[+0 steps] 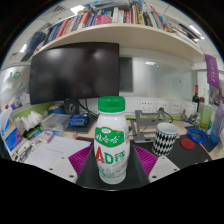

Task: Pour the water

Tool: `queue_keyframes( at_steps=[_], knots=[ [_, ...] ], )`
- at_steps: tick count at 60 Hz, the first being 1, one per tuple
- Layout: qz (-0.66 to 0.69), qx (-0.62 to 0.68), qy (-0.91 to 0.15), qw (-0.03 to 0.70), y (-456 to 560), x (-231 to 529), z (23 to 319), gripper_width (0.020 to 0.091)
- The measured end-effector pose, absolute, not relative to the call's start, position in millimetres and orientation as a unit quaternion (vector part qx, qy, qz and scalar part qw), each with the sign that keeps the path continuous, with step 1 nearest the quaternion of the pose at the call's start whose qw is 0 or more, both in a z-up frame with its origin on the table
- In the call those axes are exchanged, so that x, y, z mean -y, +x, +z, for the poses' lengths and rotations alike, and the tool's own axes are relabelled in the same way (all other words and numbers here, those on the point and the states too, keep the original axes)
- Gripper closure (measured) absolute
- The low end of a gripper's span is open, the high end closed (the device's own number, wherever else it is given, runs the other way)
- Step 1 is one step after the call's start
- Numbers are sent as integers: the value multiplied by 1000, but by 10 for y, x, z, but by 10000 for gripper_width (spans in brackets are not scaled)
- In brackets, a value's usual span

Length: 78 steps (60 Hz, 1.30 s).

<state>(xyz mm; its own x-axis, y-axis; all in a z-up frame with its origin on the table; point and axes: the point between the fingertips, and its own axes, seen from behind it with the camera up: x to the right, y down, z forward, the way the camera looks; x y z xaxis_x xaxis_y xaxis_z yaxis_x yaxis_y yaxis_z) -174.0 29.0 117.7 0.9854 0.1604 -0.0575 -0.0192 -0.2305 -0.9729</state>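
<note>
A white bottle [111,140] with a green cap and a green-and-red "AD" label stands upright between my fingers, close to the camera. My gripper [113,158] is shut on the bottle, with the purple pads [86,160] pressing on its lower sides. The gripper body hides the bottle's base. Beyond the fingers and to the right of the bottle, a black-and-white patterned cup [166,138] stands on the desk [60,152]. I cannot see inside the cup.
A dark monitor [75,72] stands behind the bottle on the left, under a shelf of books [110,18]. Small boxes and clutter [30,125] fill the desk's left side. More items [200,132] lie at the right, past the cup.
</note>
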Motion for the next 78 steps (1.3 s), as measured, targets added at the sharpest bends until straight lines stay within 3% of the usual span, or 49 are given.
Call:
queue_keyframes(
  at_steps=[5, 22, 36, 47, 60, 67, 78],
  knots=[
    [73, 43, -774, 628, -1801, -366, 1166, 531],
    [85, 7, -758, 647, -1750, -425, 1195, 683],
    [98, 17, -774, 625, -1765, -548, 1209, 685],
    [263, -117, -759, 585, -1842, -822, 1637, 684],
    [464, -331, -638, 518, -1442, -1086, 2310, 684],
    [514, -413, -582, 476, -1161, -1192, 2360, 683],
    [559, -473, -553, 398, -1085, -1349, 2206, 685]
  ],
)
